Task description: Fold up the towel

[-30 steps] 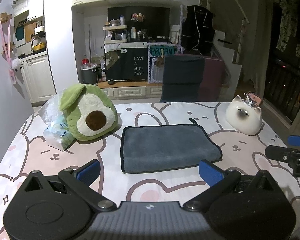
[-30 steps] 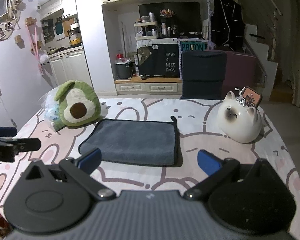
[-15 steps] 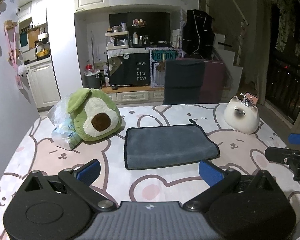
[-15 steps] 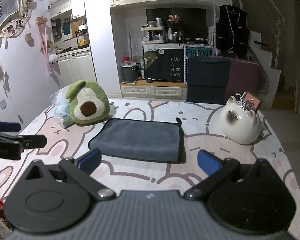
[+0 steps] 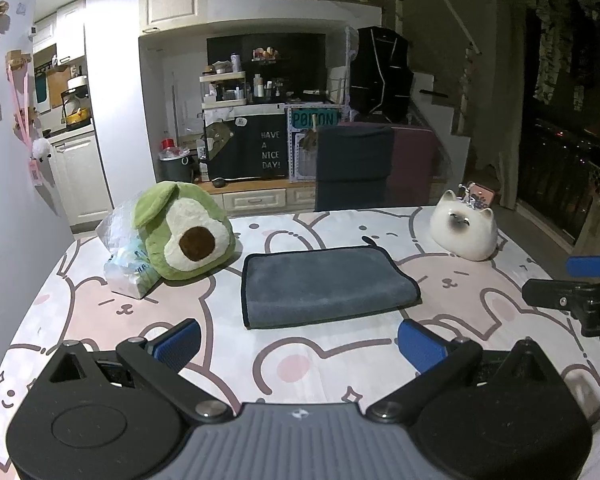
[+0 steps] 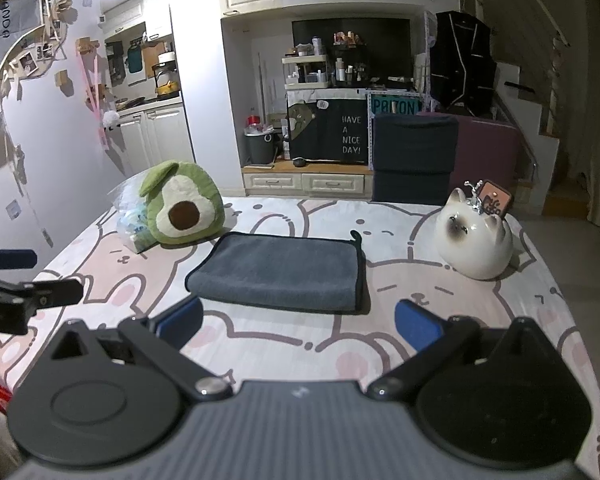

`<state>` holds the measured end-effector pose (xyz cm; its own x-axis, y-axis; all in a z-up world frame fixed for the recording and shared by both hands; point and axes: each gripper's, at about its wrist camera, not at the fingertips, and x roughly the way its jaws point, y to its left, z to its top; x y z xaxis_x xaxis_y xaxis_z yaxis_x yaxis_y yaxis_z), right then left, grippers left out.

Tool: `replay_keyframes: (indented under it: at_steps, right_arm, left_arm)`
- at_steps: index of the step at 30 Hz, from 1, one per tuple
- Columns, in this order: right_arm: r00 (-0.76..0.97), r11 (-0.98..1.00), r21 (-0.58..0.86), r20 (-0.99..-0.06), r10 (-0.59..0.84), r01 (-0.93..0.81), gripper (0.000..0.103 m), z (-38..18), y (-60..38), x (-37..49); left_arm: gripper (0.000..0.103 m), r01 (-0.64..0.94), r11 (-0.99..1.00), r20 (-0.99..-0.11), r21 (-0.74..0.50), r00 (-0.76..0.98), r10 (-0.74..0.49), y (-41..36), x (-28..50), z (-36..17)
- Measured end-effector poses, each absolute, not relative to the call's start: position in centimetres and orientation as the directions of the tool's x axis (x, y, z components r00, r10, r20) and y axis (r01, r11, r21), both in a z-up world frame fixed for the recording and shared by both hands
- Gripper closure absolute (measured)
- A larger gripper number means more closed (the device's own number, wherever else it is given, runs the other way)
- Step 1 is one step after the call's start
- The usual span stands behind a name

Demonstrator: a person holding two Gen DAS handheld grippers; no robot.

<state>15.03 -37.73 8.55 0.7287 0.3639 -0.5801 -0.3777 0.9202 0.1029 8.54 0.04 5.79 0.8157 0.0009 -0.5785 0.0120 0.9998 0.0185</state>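
A grey towel (image 5: 324,284) lies folded flat in the middle of the bunny-print table (image 5: 100,304); it also shows in the right wrist view (image 6: 280,270). My left gripper (image 5: 300,344) is open and empty, held above the table in front of the towel. My right gripper (image 6: 298,322) is open and empty, also short of the towel's near edge. The right gripper shows at the right edge of the left wrist view (image 5: 572,284), and the left gripper at the left edge of the right wrist view (image 6: 20,280).
An avocado plush (image 5: 184,236) and a plastic bag (image 5: 128,264) sit left of the towel. A white cat figurine (image 5: 464,232) sits at the far right. A dark chair (image 5: 356,168) stands behind the table.
Both grippers have pulled back and up from the towel, which now looks smaller and farther. The towel lies unmoved.
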Motion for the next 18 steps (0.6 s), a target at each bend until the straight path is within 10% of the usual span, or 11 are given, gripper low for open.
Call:
replay_keyframes:
  at_steps: [18]
  right_arm:
    - [0.714, 0.922, 0.104, -0.603, 0.356, -0.372, 0.0, 8.3, -39.0, 10.7]
  left_arm:
    - [0.0, 0.084, 0.996, -0.583, 0.0, 0.809, -0.068, 0.0, 4.2, 5.5]
